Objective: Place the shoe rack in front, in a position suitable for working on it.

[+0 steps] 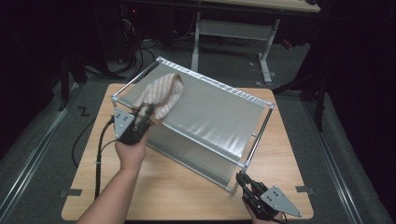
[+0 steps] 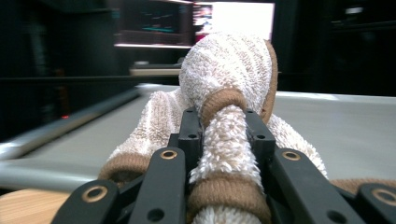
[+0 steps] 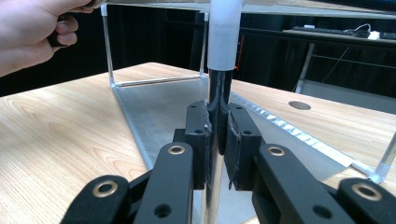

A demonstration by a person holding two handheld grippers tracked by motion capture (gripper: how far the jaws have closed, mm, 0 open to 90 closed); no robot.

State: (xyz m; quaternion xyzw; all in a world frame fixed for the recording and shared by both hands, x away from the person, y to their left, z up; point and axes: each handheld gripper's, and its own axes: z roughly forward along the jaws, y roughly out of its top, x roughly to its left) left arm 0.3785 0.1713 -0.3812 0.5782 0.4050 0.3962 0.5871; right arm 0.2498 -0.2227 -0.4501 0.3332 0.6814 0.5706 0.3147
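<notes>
Two grippers work a two-tier rack (image 1: 219, 119) on the wooden table (image 1: 187, 191). At centre left of the high view, the left gripper (image 1: 145, 115) is clamped on a bunched towel (image 1: 161, 95), cream terry with brown bands, whose long axis runs up and right from the fingers (image 2: 190, 135) across the grey upper shelf. At lower right, the right gripper (image 1: 243, 181) pinches the rack's near corner post (image 3: 219, 93), jaws nearly shut, steadying it.
</notes>
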